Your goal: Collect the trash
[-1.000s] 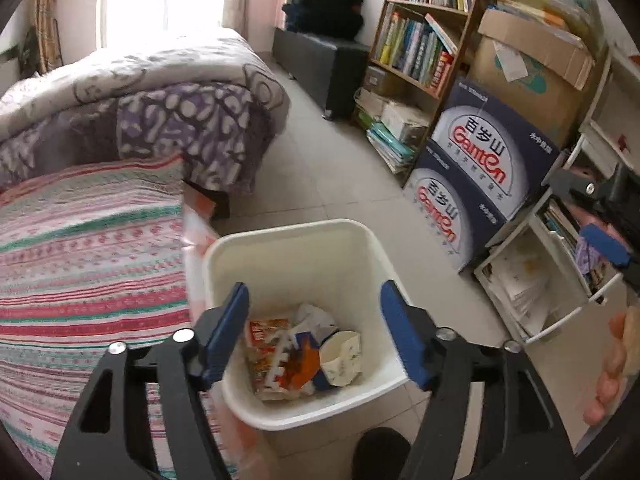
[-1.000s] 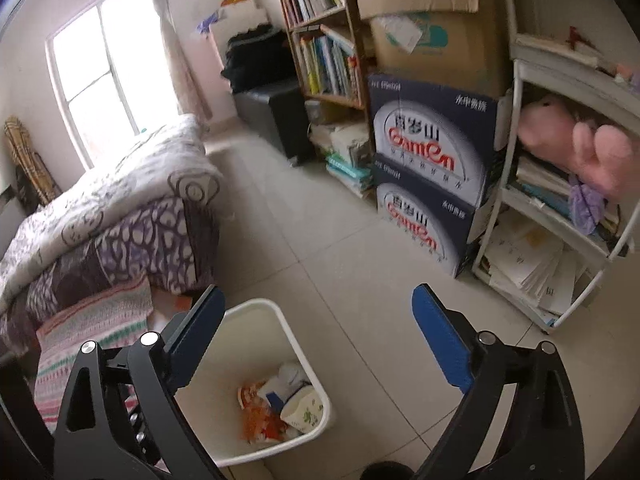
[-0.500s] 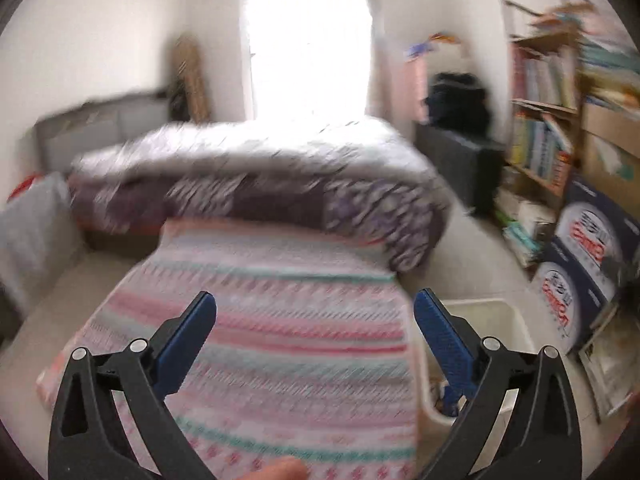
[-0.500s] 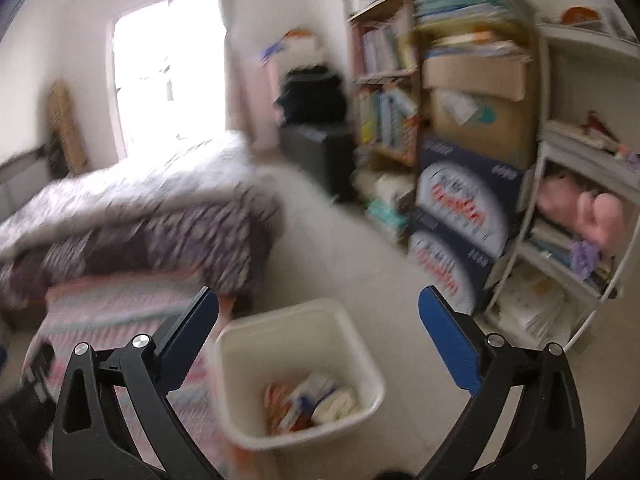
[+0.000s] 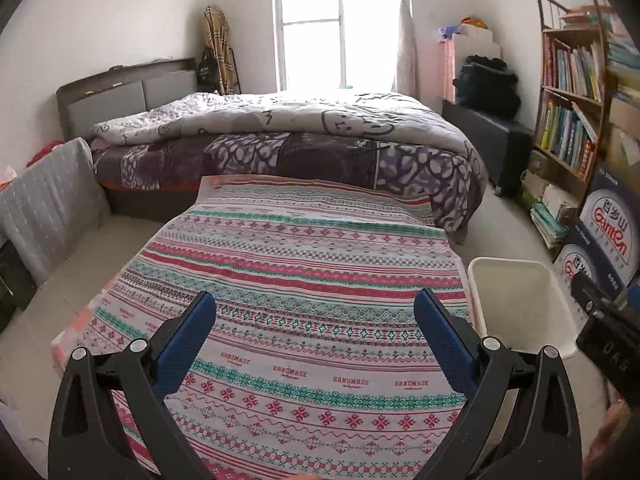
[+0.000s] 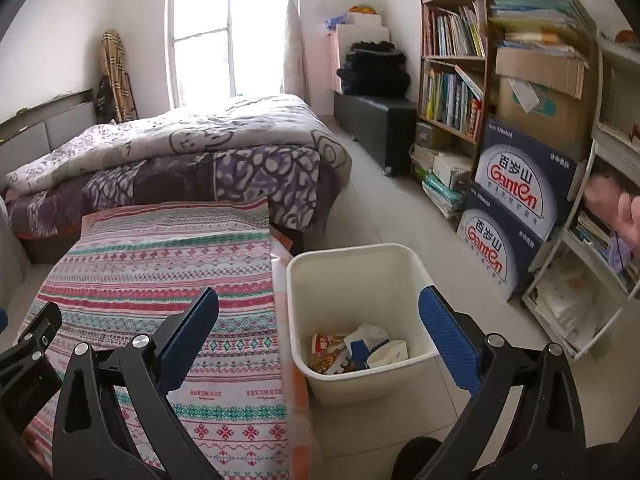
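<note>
A white plastic bin (image 6: 360, 280) stands on the floor beside a table with a striped patterned cloth (image 6: 160, 264). Several pieces of trash (image 6: 356, 350), wrappers and a small carton, lie in its bottom. My right gripper (image 6: 320, 332) is open and empty, above and in front of the bin. My left gripper (image 5: 316, 336) is open and empty over the cloth (image 5: 300, 280), with the bin (image 5: 516, 300) at its right. No trash shows on the cloth.
A bed with a quilt (image 5: 280, 128) lies beyond the table. Bookshelves (image 6: 452, 80), blue Ganten boxes (image 6: 512, 208) and a white rack (image 6: 592, 280) line the right wall. A black bench (image 6: 376, 120) stands near the window. Tiled floor runs between bed and shelves.
My left gripper has swung left from above the bin to over the striped cloth. My right gripper has tilted up a little, with the bin now between its fingers in view.
</note>
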`<state>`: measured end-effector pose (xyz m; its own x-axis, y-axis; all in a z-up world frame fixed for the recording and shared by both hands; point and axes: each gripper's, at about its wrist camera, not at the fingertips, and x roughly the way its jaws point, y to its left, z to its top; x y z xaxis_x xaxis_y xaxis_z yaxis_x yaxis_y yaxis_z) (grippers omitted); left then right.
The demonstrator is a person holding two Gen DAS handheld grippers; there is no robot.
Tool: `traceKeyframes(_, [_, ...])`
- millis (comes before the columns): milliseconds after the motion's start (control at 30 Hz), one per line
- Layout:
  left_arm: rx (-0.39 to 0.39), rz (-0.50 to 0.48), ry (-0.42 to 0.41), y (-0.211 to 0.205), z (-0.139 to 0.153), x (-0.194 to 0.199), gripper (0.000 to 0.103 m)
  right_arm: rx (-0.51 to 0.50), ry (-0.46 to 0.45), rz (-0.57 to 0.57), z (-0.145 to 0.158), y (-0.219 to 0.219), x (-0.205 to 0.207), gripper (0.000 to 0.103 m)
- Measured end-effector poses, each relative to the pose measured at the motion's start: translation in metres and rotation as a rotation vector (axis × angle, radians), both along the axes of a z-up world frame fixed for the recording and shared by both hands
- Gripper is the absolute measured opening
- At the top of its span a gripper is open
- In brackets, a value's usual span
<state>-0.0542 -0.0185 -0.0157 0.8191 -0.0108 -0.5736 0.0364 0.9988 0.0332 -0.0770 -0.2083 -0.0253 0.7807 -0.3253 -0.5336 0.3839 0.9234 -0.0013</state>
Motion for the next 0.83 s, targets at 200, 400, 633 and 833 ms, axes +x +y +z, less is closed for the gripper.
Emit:
traceKeyframes(200, [-0.011,0.0,0.001,0.0011,0.0019,0.0009,0.096,-0.023,0.002,0.009,-0.0052,0.0073,0.0028,0.096])
traceKeyframes(400, [-0.016,-0.01,0.004,-0.0032,0.0034,0.0,0.096,0.008,-0.009,0.009,-0.0057,0.0014,0.0004,0.096])
traceKeyframes(633, [-0.014,-0.019,0.016,-0.0063,0.0025,0.0011,0.096,0.005,-0.024,0.014,-0.0047,0.0007,-0.0027,0.096])
traceKeyframes(833, [-0.014,-0.027,0.023,-0.0083,0.0013,0.0007,0.096,0.011,-0.025,0.012,-0.0042,-0.0005,-0.0035,0.096])
